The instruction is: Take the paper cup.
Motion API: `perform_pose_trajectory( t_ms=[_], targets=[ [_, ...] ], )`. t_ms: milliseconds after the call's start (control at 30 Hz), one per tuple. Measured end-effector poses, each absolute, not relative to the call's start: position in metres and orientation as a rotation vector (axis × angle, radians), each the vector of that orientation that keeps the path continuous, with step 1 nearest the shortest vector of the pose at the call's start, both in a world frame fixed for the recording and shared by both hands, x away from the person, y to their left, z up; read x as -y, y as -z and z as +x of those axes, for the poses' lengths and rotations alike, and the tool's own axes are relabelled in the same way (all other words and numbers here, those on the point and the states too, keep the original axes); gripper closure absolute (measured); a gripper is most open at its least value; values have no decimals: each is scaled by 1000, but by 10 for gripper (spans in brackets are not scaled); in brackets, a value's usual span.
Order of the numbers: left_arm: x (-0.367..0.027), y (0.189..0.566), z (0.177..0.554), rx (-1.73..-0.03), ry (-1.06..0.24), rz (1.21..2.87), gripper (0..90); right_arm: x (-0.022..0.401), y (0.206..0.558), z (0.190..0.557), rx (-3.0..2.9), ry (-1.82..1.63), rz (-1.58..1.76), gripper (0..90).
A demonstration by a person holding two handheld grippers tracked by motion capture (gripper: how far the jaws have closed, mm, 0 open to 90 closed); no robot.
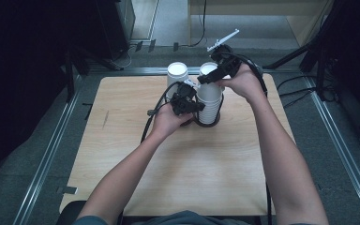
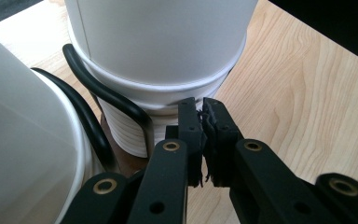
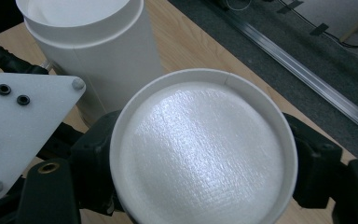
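Gripping the Top Cup of a Stack

Reaching in from the near edge of the table (image 1: 136,187), both forearms are converging on a cup stack (image 1: 209,105) that is standing in a holder (image 1: 219,120) toward the far side of the tabletop. The right gripper (image 1: 212,76) is coming in from the right, angled toward the person's left, and its jaws are clamping the top cup (image 3: 200,149) on both sides just under the rim. In the right gripper view the jaws are sitting tight against the cup's wall left and right. The left gripper (image 2: 203,140) is lying lower, at the left flank of the stack, with the hand wrapping it from below; its jaws are pressing together with nothing between them, their tips just beside the lower rims of the stack.

The top cup is white paper, upside down, its recessed base facing up and shining faintly. Below it, the nested cups are showing as a run of stacked white rims. A second stack (image 1: 177,75) is standing just beside the first, to its left in the high view, also white. Black curved bars of the holder are rising between the two stacks
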State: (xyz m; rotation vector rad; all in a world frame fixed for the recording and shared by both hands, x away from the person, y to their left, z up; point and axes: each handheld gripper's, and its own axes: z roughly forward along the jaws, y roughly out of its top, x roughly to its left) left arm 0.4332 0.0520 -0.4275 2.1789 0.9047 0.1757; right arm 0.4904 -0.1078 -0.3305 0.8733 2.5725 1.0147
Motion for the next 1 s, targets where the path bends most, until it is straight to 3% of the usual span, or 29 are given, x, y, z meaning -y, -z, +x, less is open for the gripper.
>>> perform_pose_trajectory(
  t_ms=[367, 600, 1000],
  targets=[
    [-52, 428, 433, -903, -184, 2183, 858, 106, 325, 489, -2581, -1000, 839, 262],
    [-53, 429, 433, -899, -165, 2191, 823, 114, 282, 483, -2552, -1074, 846, 259],
    [-55, 428, 432, -892, -134, 2174, 788, 127, 241, 464, -2517, -1094, 829, 258]
  ],
)
